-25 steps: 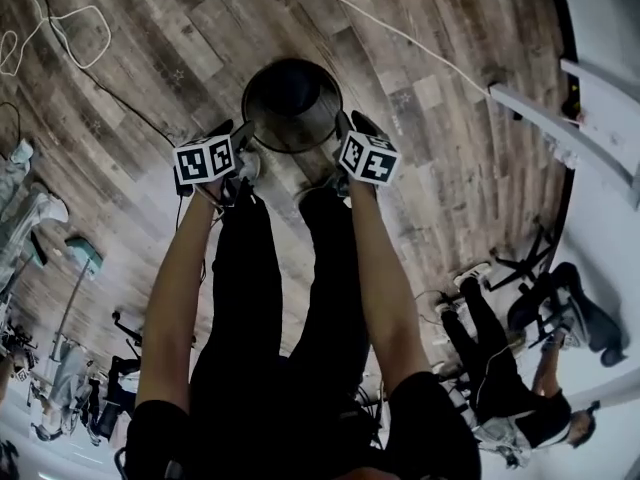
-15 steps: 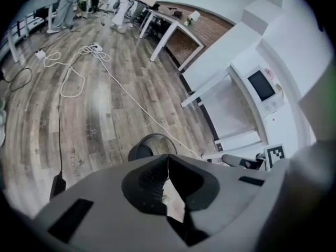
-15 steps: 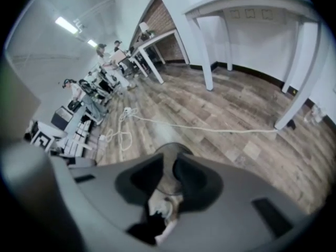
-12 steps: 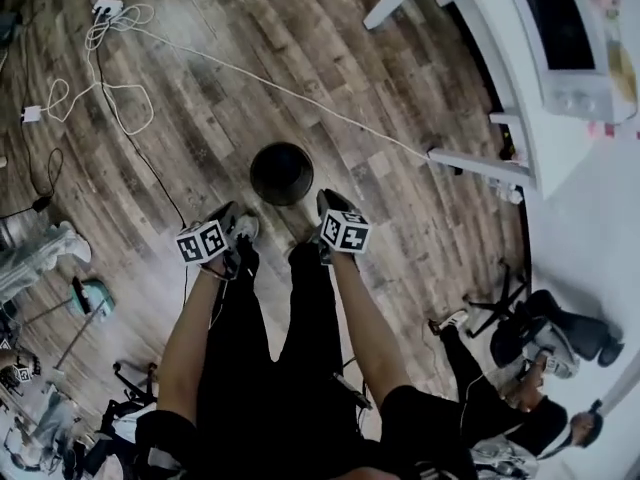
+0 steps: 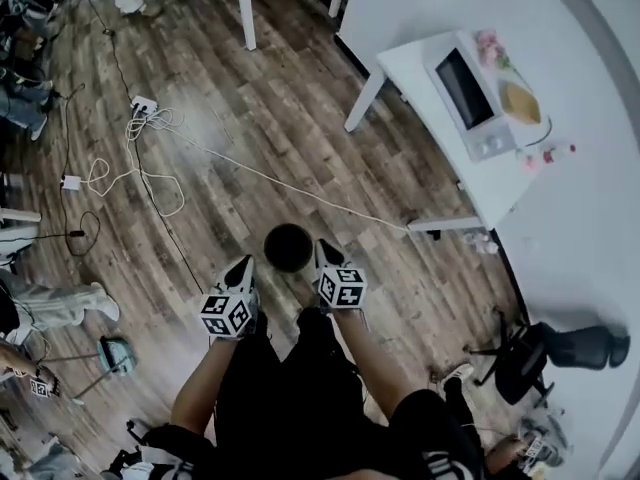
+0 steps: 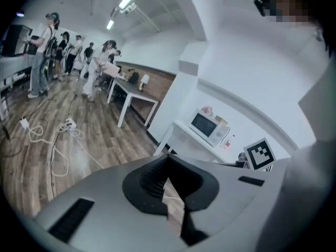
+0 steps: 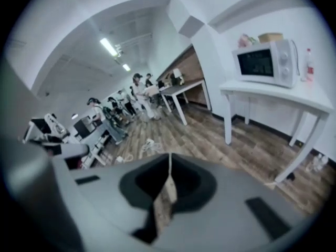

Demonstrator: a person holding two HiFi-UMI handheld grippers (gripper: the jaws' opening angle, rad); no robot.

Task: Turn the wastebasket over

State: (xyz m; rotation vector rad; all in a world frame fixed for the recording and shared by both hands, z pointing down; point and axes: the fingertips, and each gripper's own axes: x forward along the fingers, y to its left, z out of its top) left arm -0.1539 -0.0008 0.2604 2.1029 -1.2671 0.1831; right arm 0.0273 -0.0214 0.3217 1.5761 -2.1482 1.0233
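Wastebasket (image 5: 288,247) sits on the floor (image 5: 230,168) at centre frame, a dark round shape just above both grippers and touching neither. My left gripper (image 5: 243,268) is clenched on nothing; its own view shows the jaws meeting with only floor beyond. My right gripper (image 5: 322,252) is likewise closed and empty. From up here I can't tell whether its mouth or base faces up. I judge no grasp is in hand: either the flip is done, or next I must reach down, open both grippers and take its sides.
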